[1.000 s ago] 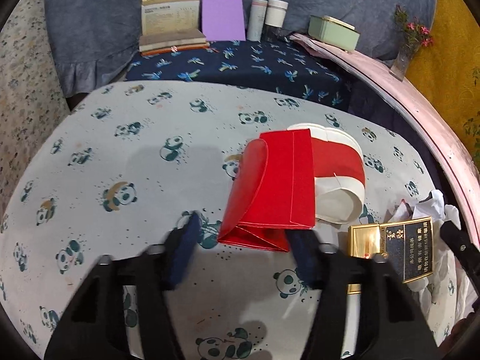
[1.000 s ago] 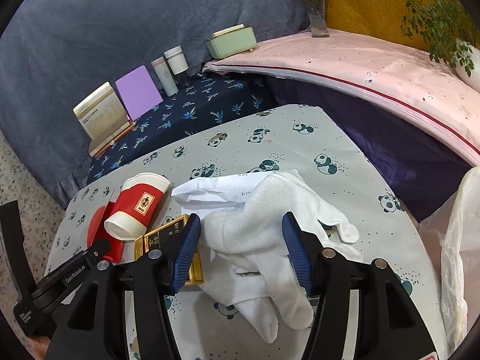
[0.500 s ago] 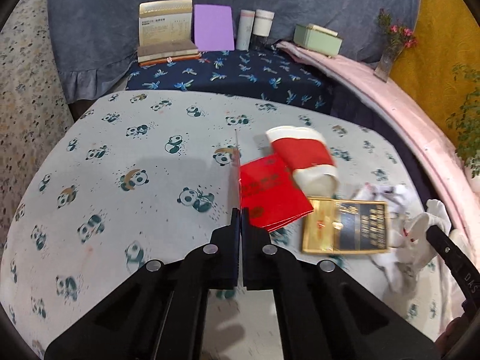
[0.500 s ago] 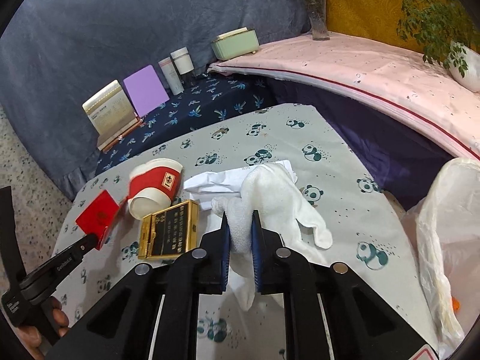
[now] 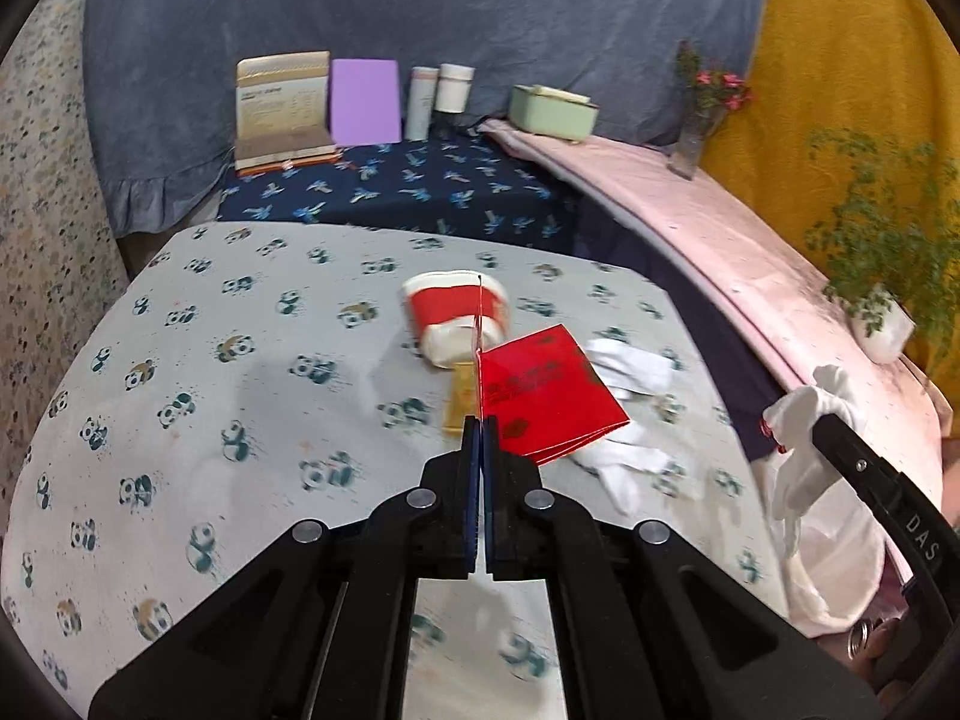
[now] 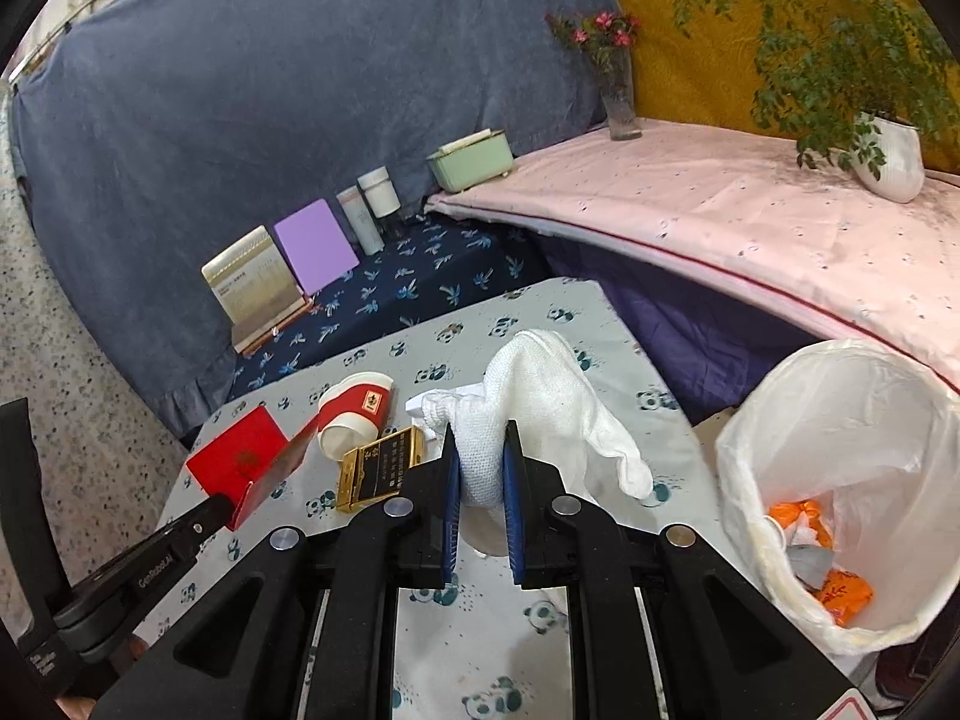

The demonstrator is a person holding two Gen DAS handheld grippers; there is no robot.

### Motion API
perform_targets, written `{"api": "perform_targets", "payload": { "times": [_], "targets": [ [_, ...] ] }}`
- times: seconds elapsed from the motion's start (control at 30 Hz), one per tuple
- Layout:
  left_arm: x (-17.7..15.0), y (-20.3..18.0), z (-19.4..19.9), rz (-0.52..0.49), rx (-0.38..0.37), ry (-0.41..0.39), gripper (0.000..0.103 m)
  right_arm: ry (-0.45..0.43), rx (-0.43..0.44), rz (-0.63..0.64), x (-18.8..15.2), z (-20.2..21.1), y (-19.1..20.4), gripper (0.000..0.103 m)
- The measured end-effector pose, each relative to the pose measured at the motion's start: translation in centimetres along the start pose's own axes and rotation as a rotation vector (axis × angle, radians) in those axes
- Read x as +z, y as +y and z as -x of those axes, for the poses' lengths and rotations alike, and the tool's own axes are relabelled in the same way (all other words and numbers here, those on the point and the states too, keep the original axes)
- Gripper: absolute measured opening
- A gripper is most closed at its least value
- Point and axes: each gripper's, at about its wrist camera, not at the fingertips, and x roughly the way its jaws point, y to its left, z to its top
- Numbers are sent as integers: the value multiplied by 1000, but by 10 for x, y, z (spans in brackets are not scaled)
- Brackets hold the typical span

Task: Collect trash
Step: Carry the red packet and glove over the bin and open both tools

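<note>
My left gripper (image 5: 480,429) has its fingers clamped on the red packet (image 5: 543,390), which hangs above the surface (image 5: 240,372). My right gripper (image 6: 482,468) has its fingers pinched on the white glove (image 6: 540,396), lifted clear of the surface (its loose end droops to the right). On the surface lie the cup (image 6: 354,414) on its side and, just beside it, the gold box (image 6: 381,468). The lined bin (image 6: 840,480) stands at the right, with orange scraps inside.
</note>
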Motion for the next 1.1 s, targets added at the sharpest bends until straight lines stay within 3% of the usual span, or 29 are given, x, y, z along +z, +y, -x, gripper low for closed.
{"api": "perform_targets", "payload": {
  "times": [0.47,1.1],
  "targets": [
    [-22,-96,32,-121,-110,-9,0,-76,-58,-92,5,64,-74,12],
    [-59,-204,12,-294,-261,66,0,-85,-177,-211,-7,82,-168,12]
  ]
}}
